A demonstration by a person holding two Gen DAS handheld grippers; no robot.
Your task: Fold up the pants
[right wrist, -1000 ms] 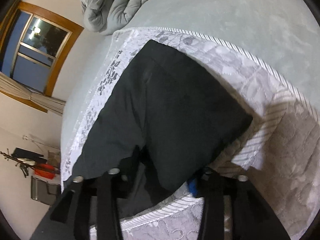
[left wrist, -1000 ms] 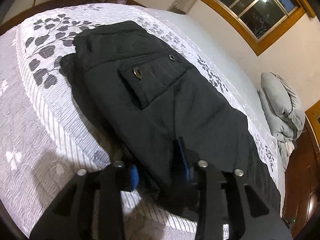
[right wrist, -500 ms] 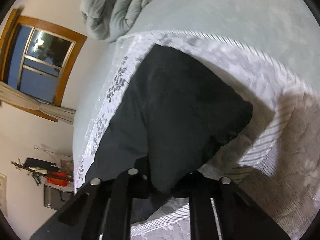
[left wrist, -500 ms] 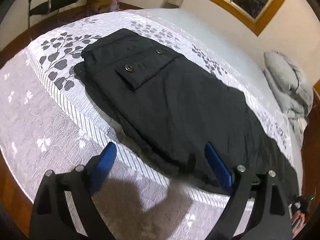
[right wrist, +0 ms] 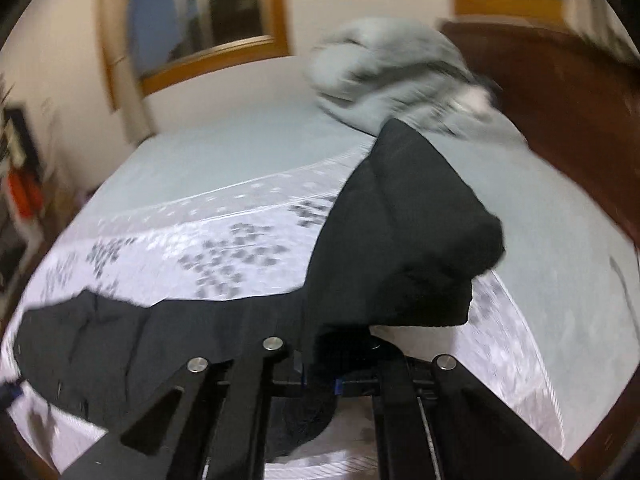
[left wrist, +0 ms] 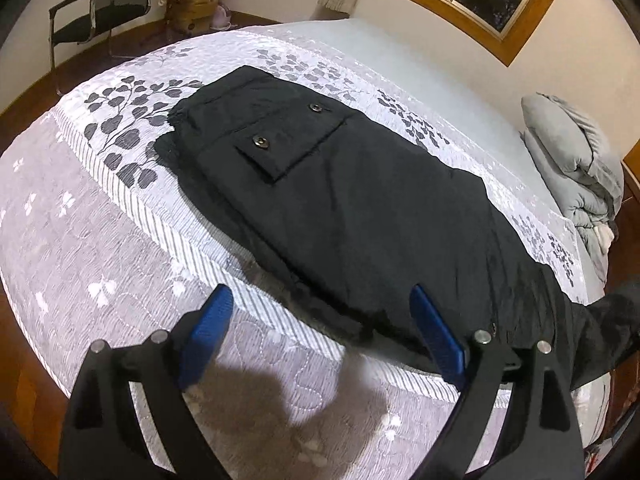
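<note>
while the left wrist cam looks down, the left gripper (left wrist: 320, 326) has its 2 blue pads (left wrist: 208, 326) spread wide with nothing between them, hovering over the near edge of the bed (left wrist: 120, 280). black pants (left wrist: 340, 184) lie flat along the leaf-print cover, pocket flap with 2 buttons facing up. grey duvet (left wrist: 576, 160) is bunched at the far right.

over on the right wrist cam, pretty blurry, the right gripper (right wrist: 320, 380) is clamped tight on a fold of the pants (right wrist: 400, 240), holding that end up off the bed (right wrist: 200, 168) in a peak.
</note>
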